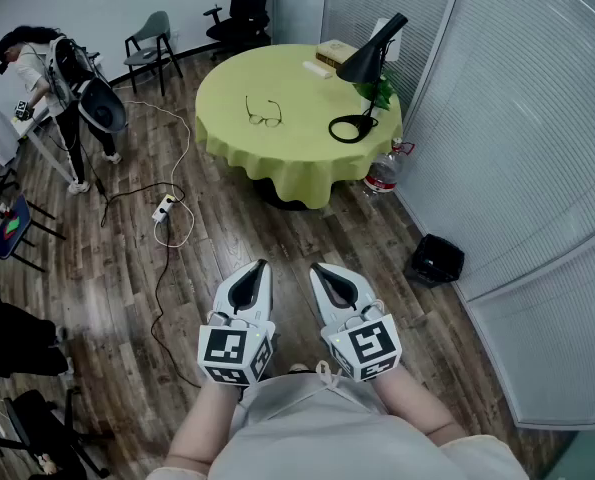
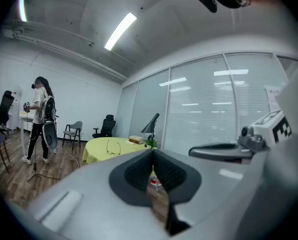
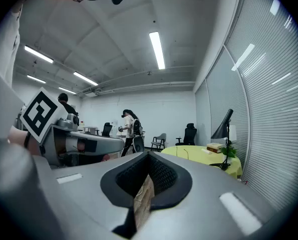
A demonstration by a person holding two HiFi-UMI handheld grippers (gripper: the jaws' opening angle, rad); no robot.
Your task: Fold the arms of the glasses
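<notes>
A pair of dark-framed glasses (image 1: 262, 113) lies with its arms unfolded on a round table with a yellow-green cloth (image 1: 287, 163), far ahead of me across the wooden floor. The left gripper view shows the glasses (image 2: 112, 147) small on that table (image 2: 96, 151). My left gripper (image 1: 261, 265) and right gripper (image 1: 316, 267) are held side by side close to my body, well short of the table. Both are shut with nothing between the jaws. In their own views the left gripper (image 2: 153, 152) and right gripper (image 3: 149, 154) point toward the table (image 3: 201, 155).
On the table stand a black desk lamp (image 1: 365, 83) and a book (image 1: 335, 53). A water bottle (image 1: 382, 174) and a black bin (image 1: 435, 260) sit near the glass wall at right. A cable and power strip (image 1: 165, 208) lie on the floor. A person (image 1: 62, 78) stands at left near chairs.
</notes>
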